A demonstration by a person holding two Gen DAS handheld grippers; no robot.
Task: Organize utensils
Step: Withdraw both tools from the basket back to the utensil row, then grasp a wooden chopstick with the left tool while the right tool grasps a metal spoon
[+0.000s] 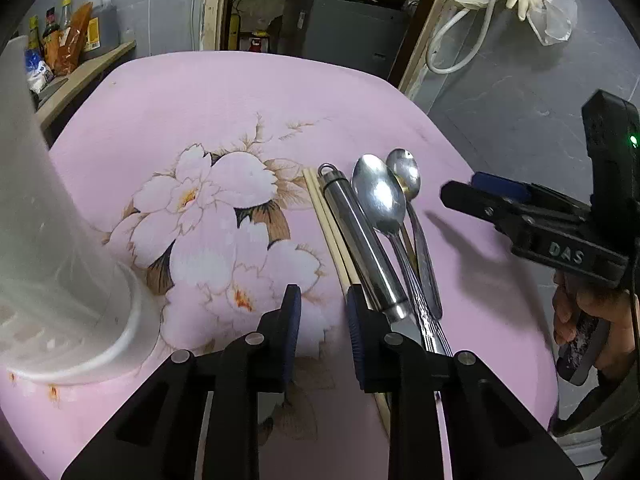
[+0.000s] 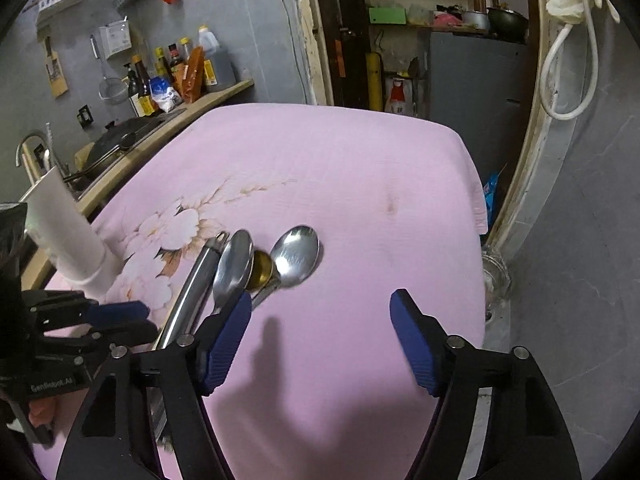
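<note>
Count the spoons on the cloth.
3, side by side right of the steel handle: a large spoon, a smaller spoon beside it, and a brass-coloured spoon mostly hidden between them. More may be hidden.

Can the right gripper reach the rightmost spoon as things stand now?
Probably yes. The right gripper is open, the rightmost spoon lies uncovered on the pink cloth just ahead-left of its fingers, and nothing stands between them.

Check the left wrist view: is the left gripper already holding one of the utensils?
No. The left gripper is open with only pink cloth between its fingers; the chopsticks and spoons lie just right of it.
</note>
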